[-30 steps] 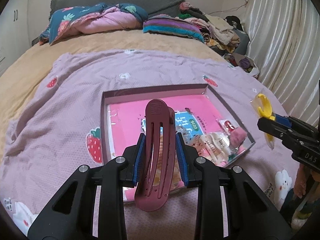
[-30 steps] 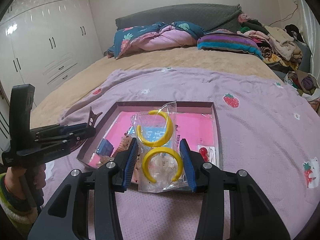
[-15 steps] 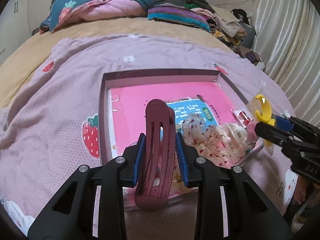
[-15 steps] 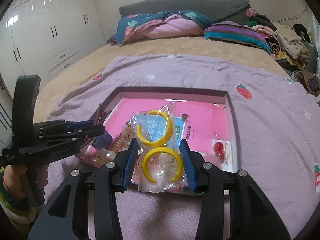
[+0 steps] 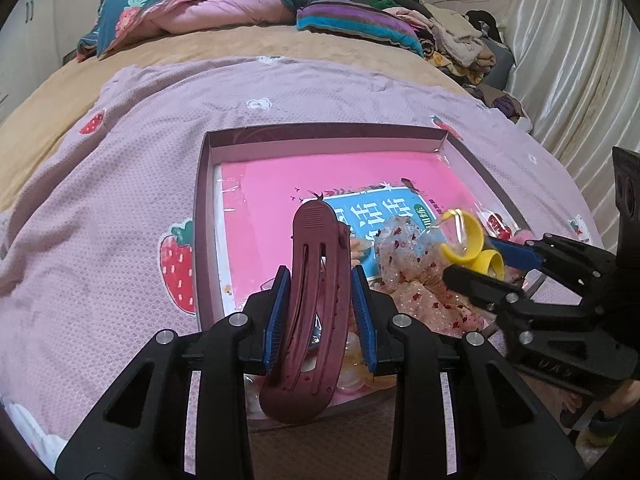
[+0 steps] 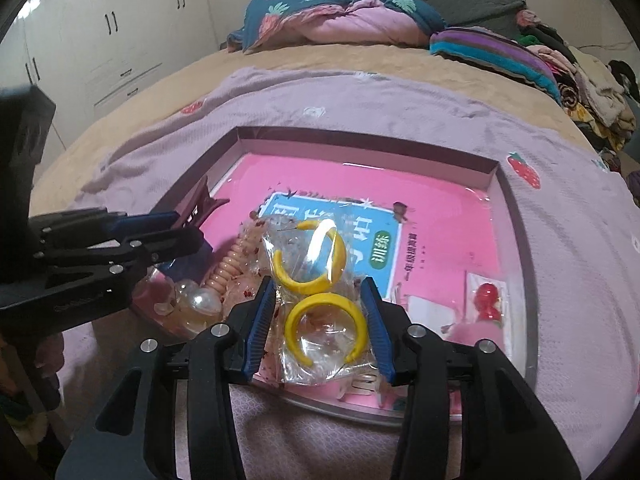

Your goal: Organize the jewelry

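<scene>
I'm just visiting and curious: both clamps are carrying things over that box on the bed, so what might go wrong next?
The right gripper is opening with the clear bag of yellow hoop earrings between its jaws; the bag could slide onto the box's near rim rather than inside. The left gripper grips the maroon hair clip close beside it, so the tools may bump. A dropped clip could land on the pearl pieces.

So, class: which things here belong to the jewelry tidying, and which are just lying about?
Part of the job:
- maroon hair clip, clamped in the left gripper
- bag of yellow hoop earrings, between the right gripper's opening jaws
- tray

Lying about:
- bedding pile
- clothes heap
- wardrobe
</scene>
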A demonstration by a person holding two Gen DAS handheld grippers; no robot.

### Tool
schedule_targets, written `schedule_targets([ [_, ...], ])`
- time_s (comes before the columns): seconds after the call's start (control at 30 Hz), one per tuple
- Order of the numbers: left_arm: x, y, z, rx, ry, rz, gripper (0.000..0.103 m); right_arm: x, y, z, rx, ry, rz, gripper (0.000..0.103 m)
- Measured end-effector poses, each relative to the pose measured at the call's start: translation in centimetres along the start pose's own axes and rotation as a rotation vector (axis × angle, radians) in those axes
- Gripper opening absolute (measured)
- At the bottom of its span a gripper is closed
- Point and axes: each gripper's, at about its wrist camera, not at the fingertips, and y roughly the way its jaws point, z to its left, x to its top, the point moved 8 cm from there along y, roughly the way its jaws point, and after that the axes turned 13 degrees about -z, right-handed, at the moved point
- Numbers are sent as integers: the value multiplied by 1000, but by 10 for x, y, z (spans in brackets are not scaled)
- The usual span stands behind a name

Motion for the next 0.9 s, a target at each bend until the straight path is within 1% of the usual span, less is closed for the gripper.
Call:
schedule_targets([
  [0.07, 0, 0, 0, 0, 0, 1, 22, -1, -2, 1, -8, -8, -2, 46],
  [0.1, 0, 0, 0, -1, -1, 1, 23, -2, -3, 1, -7, -7, -3, 48],
  [0.13, 0, -1, -1, -2, -1, 1, 24, -2, -5, 0, -7, -2, -5, 55],
  [0.2, 0, -2, -2, -6, -1, 1, 27, -3, -13, -2, -15, 8, -18, 60],
  [0.27, 0, -5, -5, -11, 1, -3, 35, -3, -22, -5, -32, 5, -29, 64],
  [0.37, 2, -13, -10, -15, 5, -14, 42, -4, -39, -10, -51, 14, -53, 74],
  [0.43, 4, -21, -13, -12, 9, -27, 47, -2, -55, -16, -69, 34, -81, 83],
  [0.5, 6, -29, -16, -12, 12, -39, 52, -1, -71, -21, -78, 53, -110, 88],
  [0.67, 13, -56, -25, -8, 7, -89, 67, 0, -106, -28, -94, 67, -156, 94],
  [0.7, 14, -60, -26, -7, 5, -97, 69, 0, -113, -28, -101, 64, -162, 98],
  [0.73, 13, -66, -28, -7, 0, -105, 75, 0, -120, -29, -111, 62, -175, 98],
  [0.8, 12, -77, -32, -14, -6, -121, 77, 0, -133, -28, -116, 56, -197, 98],
  [0.87, 10, -88, -35, -11, -7, -133, 87, -1, -143, -28, -116, 58, -210, 99],
  [0.9, 9, -93, -36, -11, -8, -138, 89, -2, -149, -27, -115, 58, -215, 99],
])
